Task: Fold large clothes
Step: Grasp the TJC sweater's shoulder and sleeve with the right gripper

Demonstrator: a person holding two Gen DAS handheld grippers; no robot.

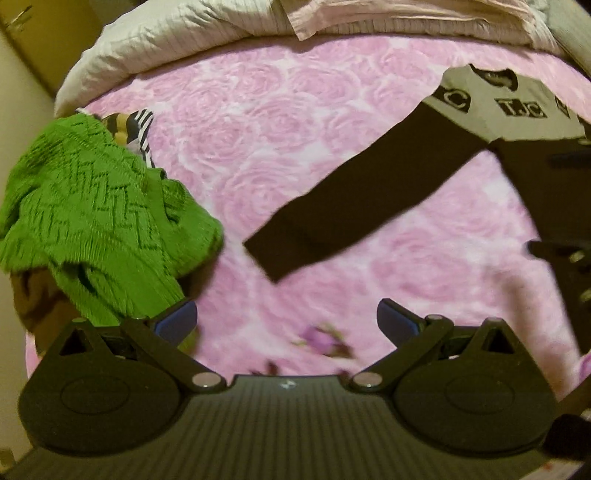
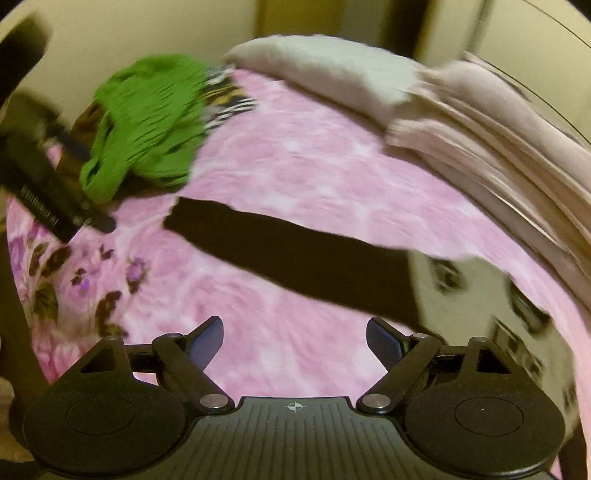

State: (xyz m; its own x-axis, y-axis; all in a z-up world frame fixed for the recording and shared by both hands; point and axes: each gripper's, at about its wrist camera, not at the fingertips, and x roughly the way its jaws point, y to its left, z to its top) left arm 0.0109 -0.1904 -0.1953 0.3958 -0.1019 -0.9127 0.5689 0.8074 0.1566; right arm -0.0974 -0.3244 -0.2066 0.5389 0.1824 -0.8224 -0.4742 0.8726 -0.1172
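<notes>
A black long-sleeved shirt with a grey lettered yoke (image 1: 517, 103) lies flat on the pink rose-patterned bedspread (image 1: 280, 122). Its black sleeve (image 1: 354, 210) stretches out toward the lower left. My left gripper (image 1: 287, 320) hovers open over the bedspread, below the sleeve's cuff, with nothing between its blue pads. In the right wrist view the same sleeve (image 2: 295, 254) crosses the middle and the grey yoke (image 2: 476, 295) sits at right. My right gripper (image 2: 294, 338) is open above the bedspread (image 2: 295, 155), just short of the sleeve. The right view is blurred.
A crumpled green knit sweater (image 1: 96, 206) lies at the left on other clothes, with a striped garment (image 1: 140, 129) behind it. Grey and pink bedding (image 1: 207, 33) is heaped along the far side. The other gripper (image 2: 40, 177) shows at the left of the right wrist view.
</notes>
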